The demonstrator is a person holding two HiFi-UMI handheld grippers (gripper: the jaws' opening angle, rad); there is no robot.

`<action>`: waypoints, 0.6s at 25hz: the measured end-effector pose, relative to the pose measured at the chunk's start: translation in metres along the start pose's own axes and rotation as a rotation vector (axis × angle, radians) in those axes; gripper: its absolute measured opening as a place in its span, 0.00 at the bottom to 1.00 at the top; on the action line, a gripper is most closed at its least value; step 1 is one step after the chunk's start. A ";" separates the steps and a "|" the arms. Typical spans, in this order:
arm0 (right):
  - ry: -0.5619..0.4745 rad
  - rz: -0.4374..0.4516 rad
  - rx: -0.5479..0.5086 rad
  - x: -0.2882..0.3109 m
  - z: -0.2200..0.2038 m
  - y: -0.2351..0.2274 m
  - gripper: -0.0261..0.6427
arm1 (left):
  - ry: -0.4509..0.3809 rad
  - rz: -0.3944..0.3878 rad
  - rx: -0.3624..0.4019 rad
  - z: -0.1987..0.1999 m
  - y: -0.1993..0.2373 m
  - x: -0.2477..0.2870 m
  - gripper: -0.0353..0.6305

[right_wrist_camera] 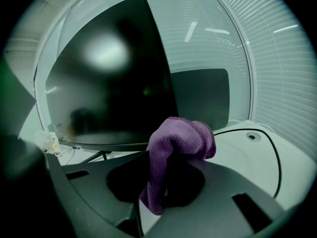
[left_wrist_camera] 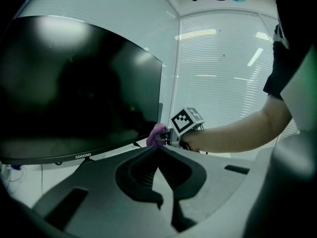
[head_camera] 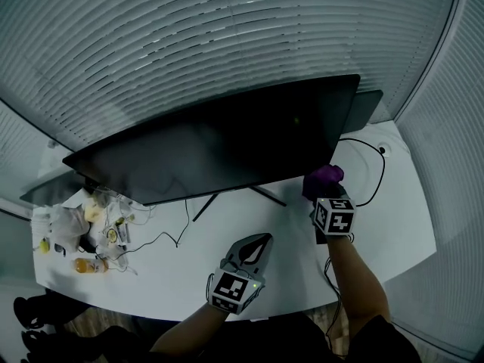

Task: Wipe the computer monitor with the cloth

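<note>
A wide dark monitor (head_camera: 227,142) stands on the white desk (head_camera: 393,225), its screen off. My right gripper (head_camera: 327,190) is shut on a purple cloth (head_camera: 324,178) just below the monitor's lower right corner. In the right gripper view the purple cloth (right_wrist_camera: 176,150) droops over the jaws, a short way in front of the monitor (right_wrist_camera: 109,83). My left gripper (head_camera: 255,246) hovers over the desk's front part, shut with nothing in it. The left gripper view shows its tips (left_wrist_camera: 158,148) meeting, with the screen (left_wrist_camera: 74,88) to the left and the cloth (left_wrist_camera: 156,134) beyond.
A second dark screen (head_camera: 361,108) stands behind the monitor at the right. Black cables (head_camera: 374,174) loop across the desk's right side. Plastic wrappers, small items and an orange bottle (head_camera: 89,265) clutter the left end. Slatted blinds (head_camera: 189,36) curve round behind the desk.
</note>
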State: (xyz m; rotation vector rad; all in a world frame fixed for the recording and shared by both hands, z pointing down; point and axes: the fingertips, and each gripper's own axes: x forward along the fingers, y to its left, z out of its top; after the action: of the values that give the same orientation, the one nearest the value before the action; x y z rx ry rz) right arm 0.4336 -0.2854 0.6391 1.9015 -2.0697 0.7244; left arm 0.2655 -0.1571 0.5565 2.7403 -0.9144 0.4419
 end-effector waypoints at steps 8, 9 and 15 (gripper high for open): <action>0.024 0.012 -0.028 0.021 -0.008 0.046 0.13 | -0.021 0.041 -0.032 -0.008 0.037 -0.029 0.06; 0.029 0.013 -0.032 0.023 -0.010 0.052 0.13 | -0.023 0.043 -0.035 -0.009 0.042 -0.033 0.06; 0.043 0.022 -0.048 0.027 -0.015 0.099 0.13 | -0.027 0.054 -0.053 -0.012 0.070 -0.064 0.06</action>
State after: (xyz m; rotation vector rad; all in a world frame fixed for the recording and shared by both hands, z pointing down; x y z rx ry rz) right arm 0.3309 -0.2986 0.6456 1.8244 -2.0663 0.7077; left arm 0.1709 -0.1734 0.5534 2.6856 -0.9938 0.3849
